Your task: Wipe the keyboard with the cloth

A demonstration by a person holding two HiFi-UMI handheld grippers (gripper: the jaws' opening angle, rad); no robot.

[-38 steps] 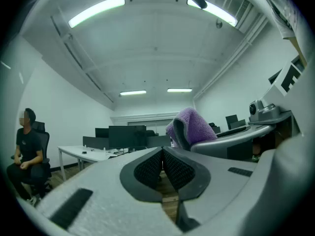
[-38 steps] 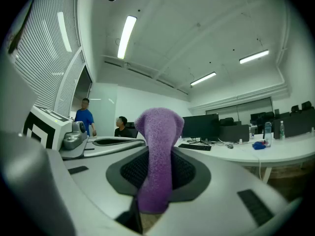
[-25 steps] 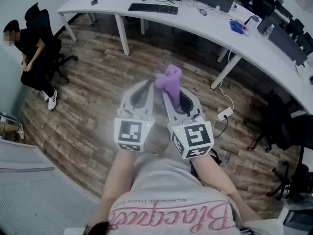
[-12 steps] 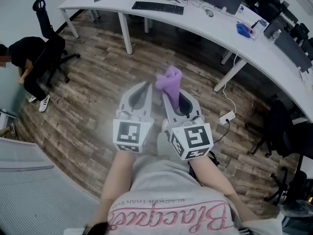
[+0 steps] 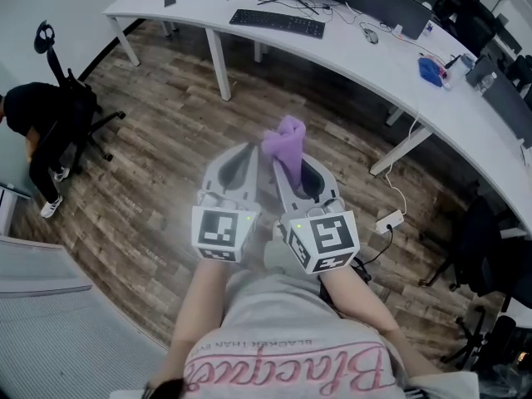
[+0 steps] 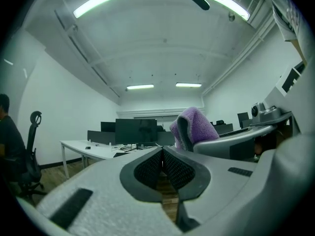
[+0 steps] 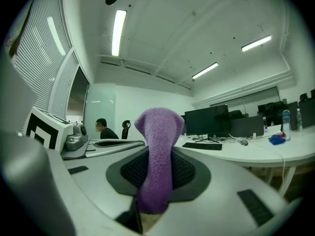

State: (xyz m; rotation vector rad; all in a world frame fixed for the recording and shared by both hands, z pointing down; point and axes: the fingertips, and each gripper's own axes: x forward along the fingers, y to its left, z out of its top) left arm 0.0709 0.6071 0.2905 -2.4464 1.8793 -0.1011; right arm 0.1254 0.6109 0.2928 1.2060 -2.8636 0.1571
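Evidently no wiping has begun yet. The right gripper is clamped on the purple cloth, the left gripper is closed on nothing, and the black keyboard lies well apart on the white desk — approach and wipe remain.

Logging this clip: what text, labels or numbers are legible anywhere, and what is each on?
"Blacquer", roughly: pink script on the person's shirt, upside down in the head view.
"BLACKER THAN ...": small line above it on the shirt; last word too small to read.
Marker cubes: square patterns only, no letters.
Keyboard and monitors: nothing legible.
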